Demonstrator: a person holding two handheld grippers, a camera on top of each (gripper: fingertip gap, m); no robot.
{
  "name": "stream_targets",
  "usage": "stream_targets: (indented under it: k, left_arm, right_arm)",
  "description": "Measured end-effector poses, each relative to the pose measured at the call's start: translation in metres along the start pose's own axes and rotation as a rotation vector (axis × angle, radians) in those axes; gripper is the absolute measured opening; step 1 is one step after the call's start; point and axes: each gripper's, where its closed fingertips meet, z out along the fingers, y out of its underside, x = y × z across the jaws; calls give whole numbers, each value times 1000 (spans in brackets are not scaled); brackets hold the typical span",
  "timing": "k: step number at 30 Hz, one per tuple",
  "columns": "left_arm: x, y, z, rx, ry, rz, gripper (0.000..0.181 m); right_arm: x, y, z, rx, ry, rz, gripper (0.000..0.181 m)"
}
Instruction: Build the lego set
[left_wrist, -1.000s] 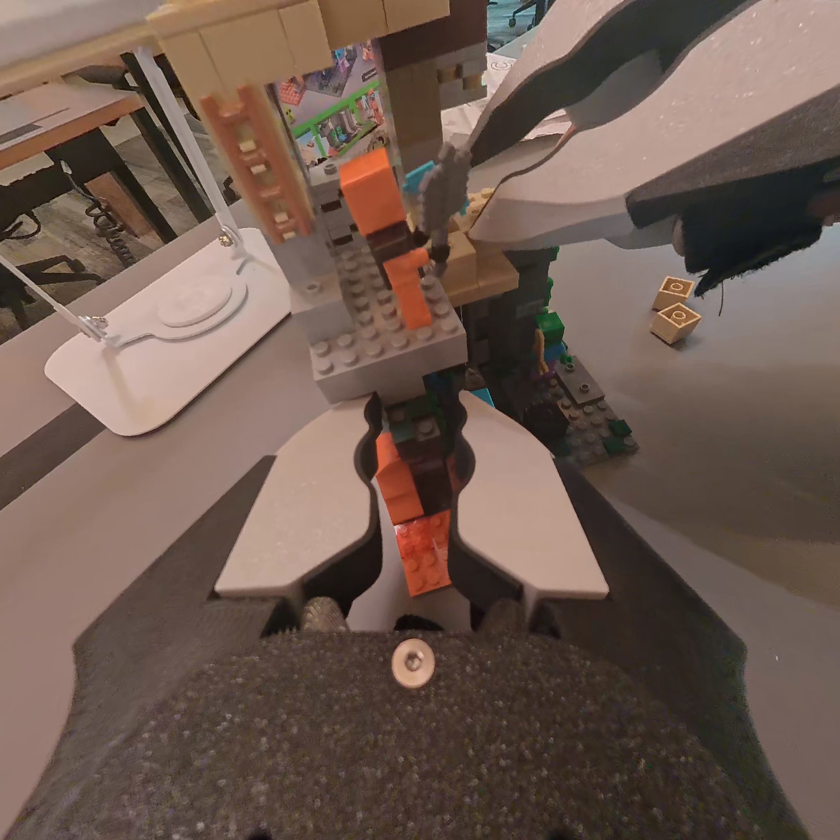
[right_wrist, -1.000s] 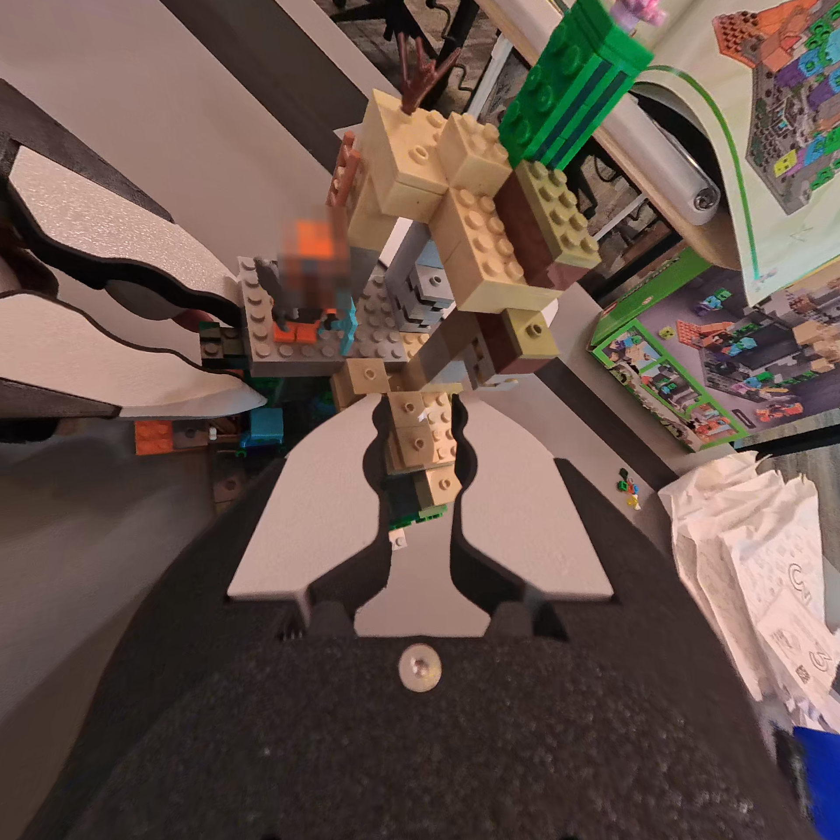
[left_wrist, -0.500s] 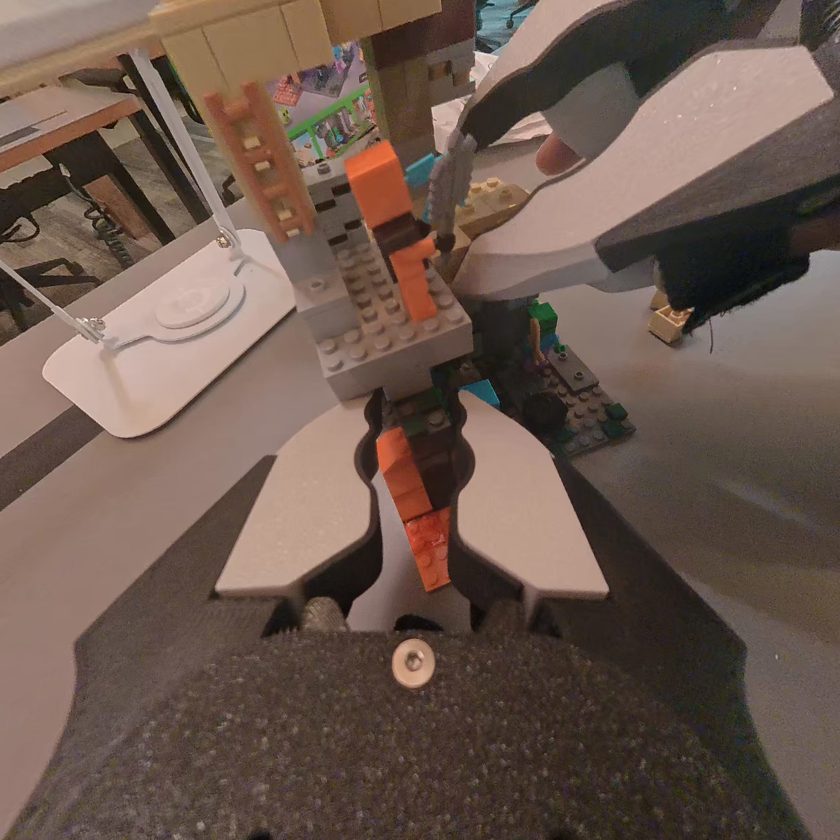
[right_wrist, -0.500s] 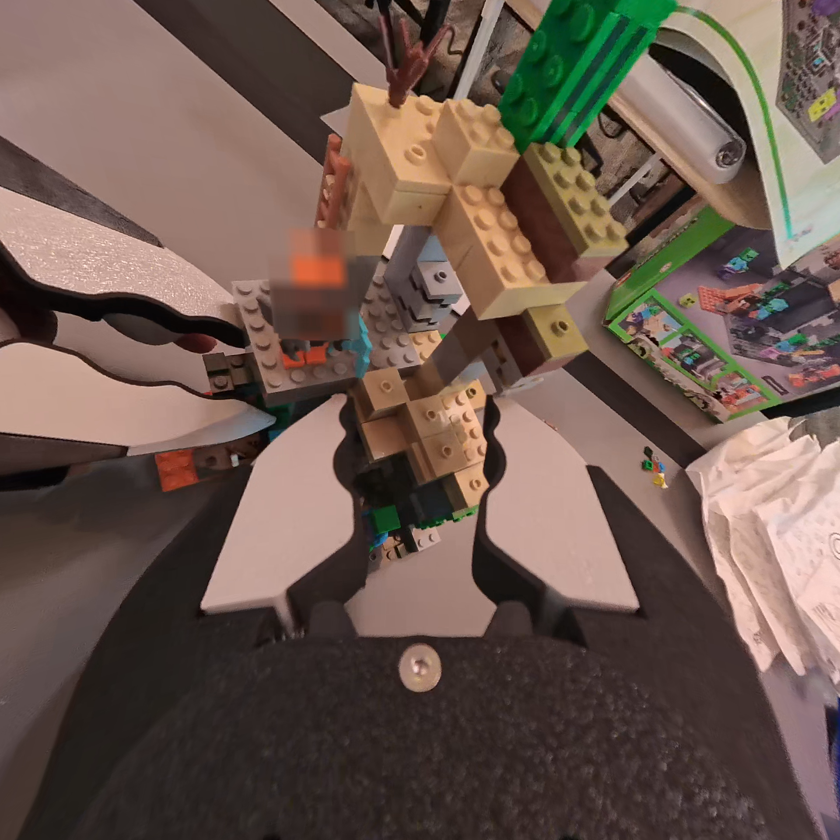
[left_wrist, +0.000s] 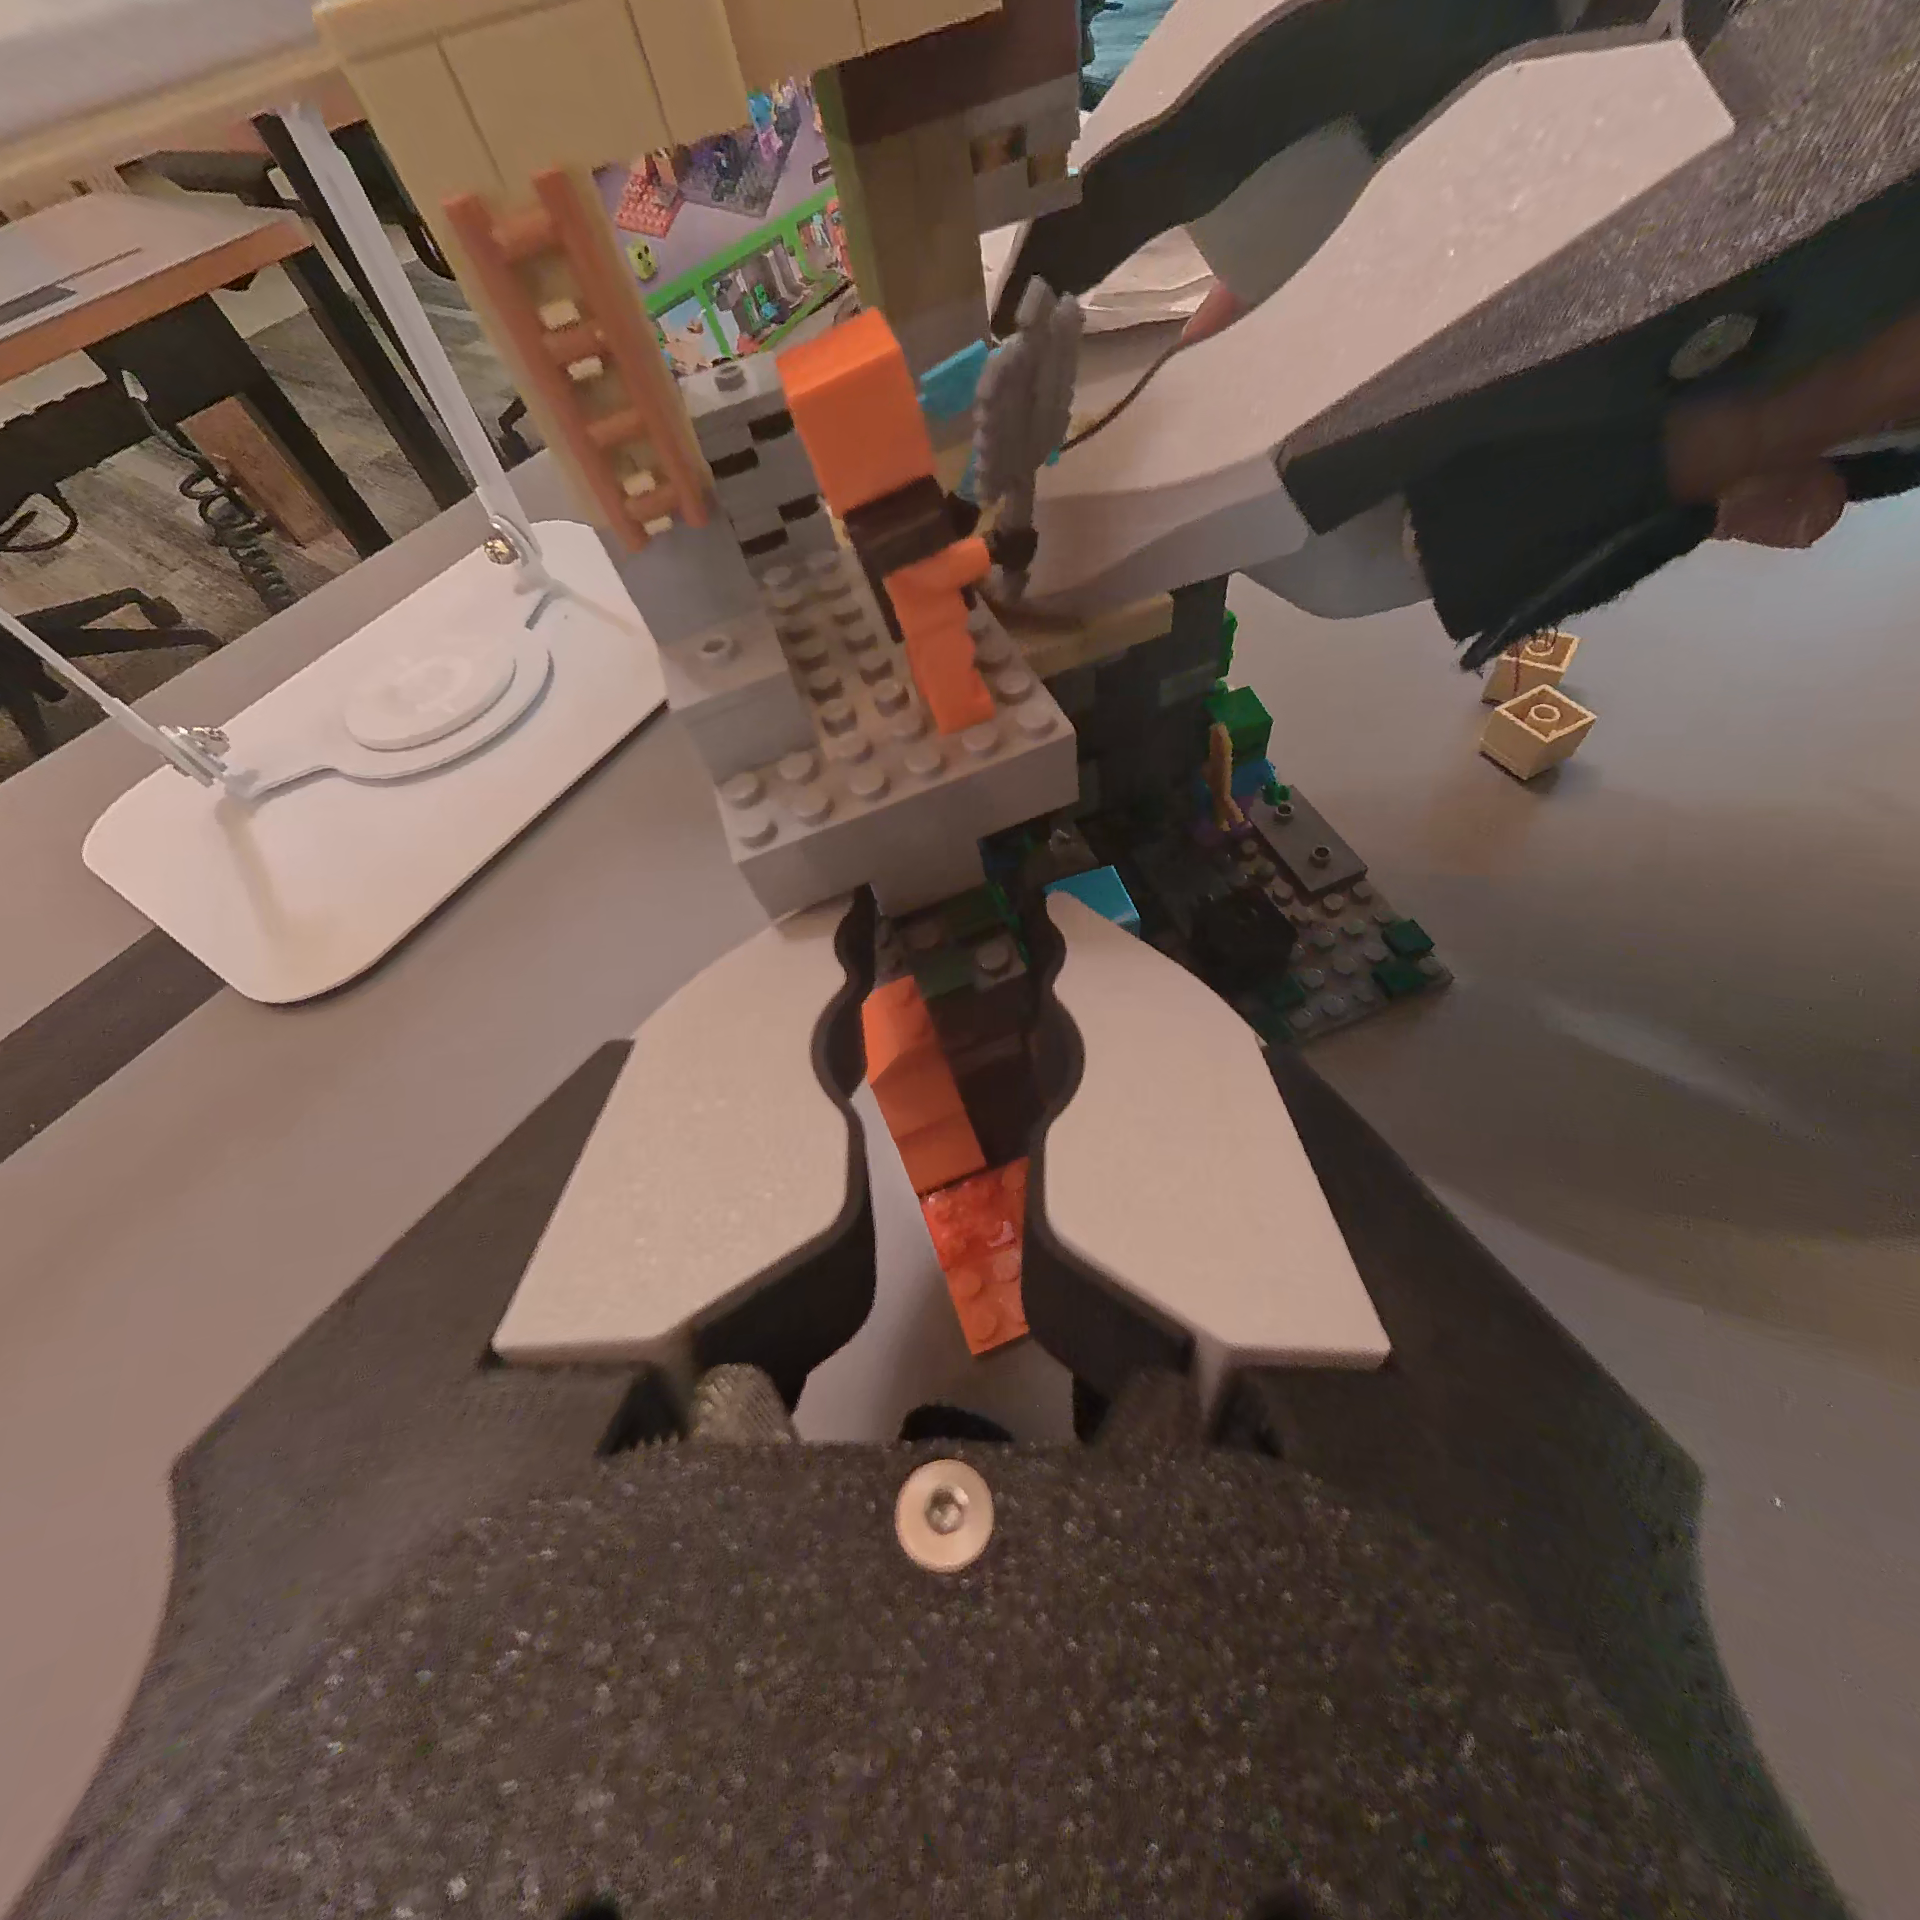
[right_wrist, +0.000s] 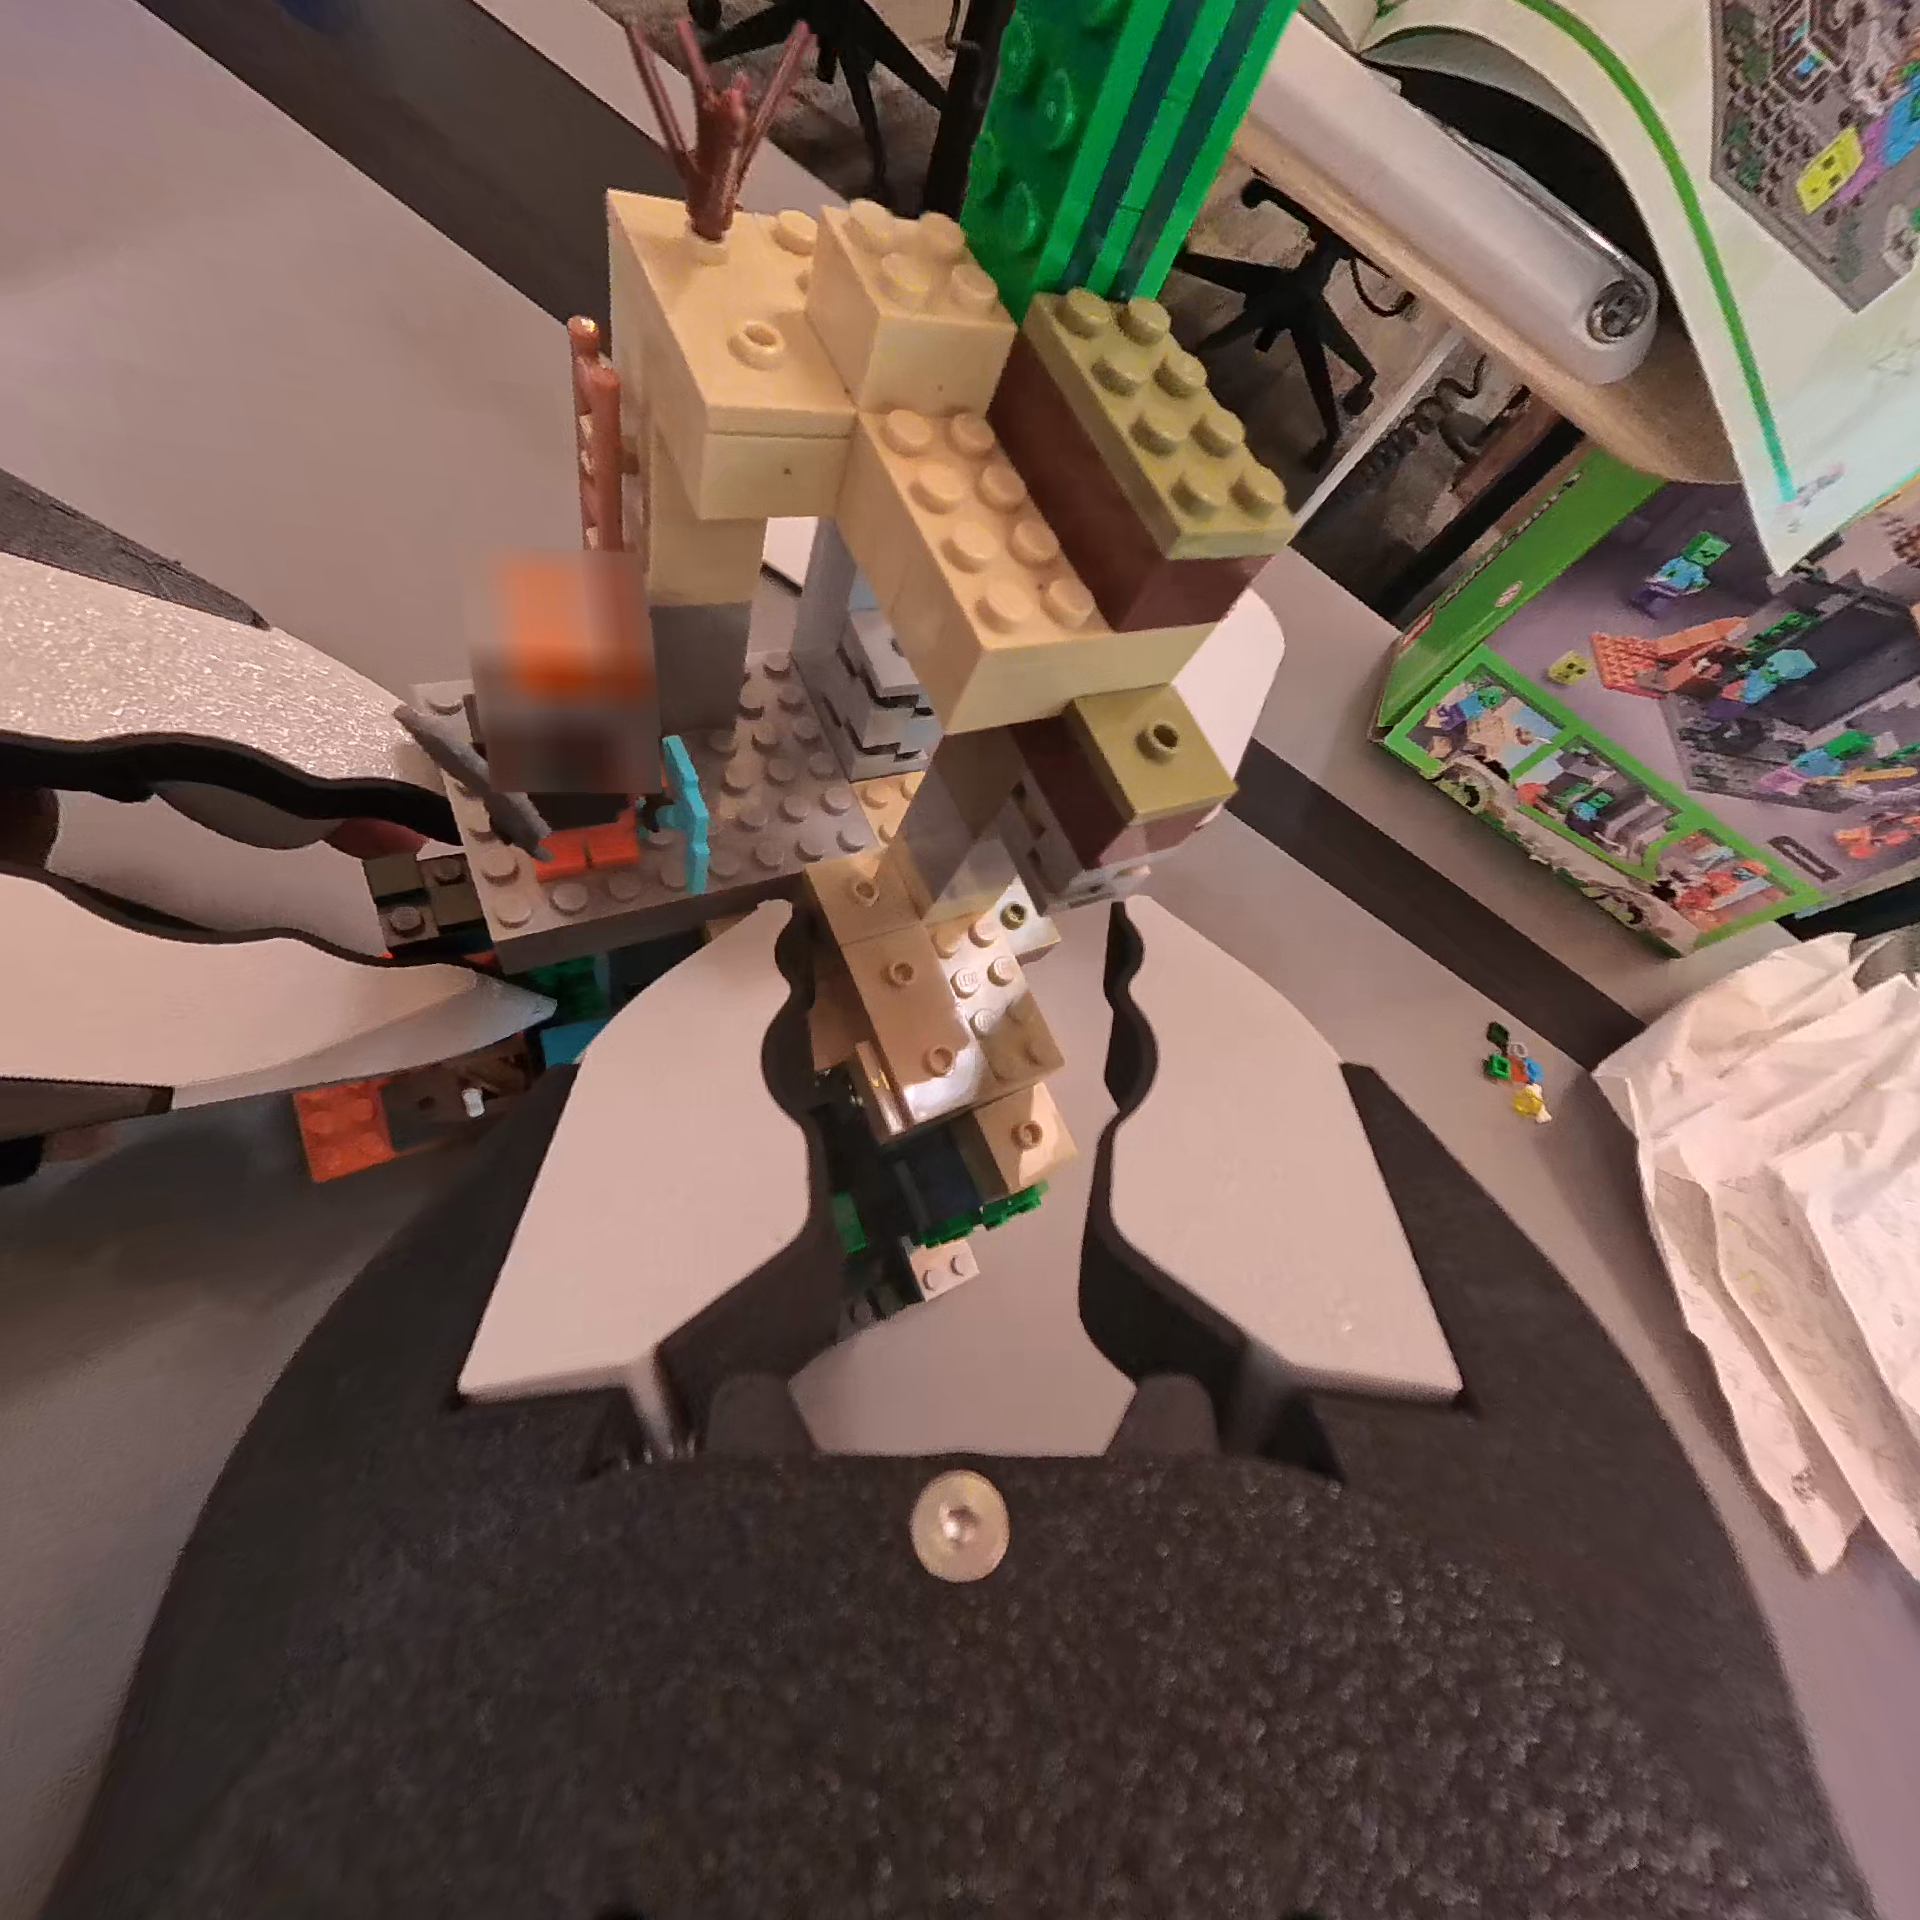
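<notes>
The lego build has a grey studded platform (left_wrist: 904, 769), tan blocks above with a brown ladder (left_wrist: 582, 353), and an orange minifigure (left_wrist: 914, 540) holding a grey sword. My left gripper (left_wrist: 945, 935) is shut on the build's orange and brown lower column (left_wrist: 935, 1091) and holds it on the table. In the right wrist view the tan top (right_wrist: 977, 582) and green bricks (right_wrist: 1081, 156) face me. My right gripper (right_wrist: 951, 935) is open, its jaws standing around the tan side bricks (right_wrist: 935, 1018) with a gap at the right. The left gripper (right_wrist: 468, 914) shows at the left.
A white stand base (left_wrist: 364, 748) lies left of the build. Two loose tan bricks (left_wrist: 1538, 717) sit on the grey table at the right. The lego box (right_wrist: 1662, 769), small loose pieces (right_wrist: 1512, 1070), crumpled paper bags (right_wrist: 1766, 1247) and the instruction booklet (right_wrist: 1818, 208) are at the right.
My right gripper's jaws have opened off the tan side bricks that they held one second ago. My left gripper stays shut on the build's lower column.
</notes>
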Motion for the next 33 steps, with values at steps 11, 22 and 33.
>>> stream_targets:
  k: [11,22,33]
  left_arm:
    - [1,-1,-1,9,8,-5,28]
    - [-1,-2,3,12,-9,-25,26]
    - [0,-2,-2,26,-7,-17,30]
  right_arm:
    - [-1,5,-19,24,-566,152,89]
    - [-23,12,-8,53,-902,115,88]
    - [31,88,-58,-30,-665,-152,57]
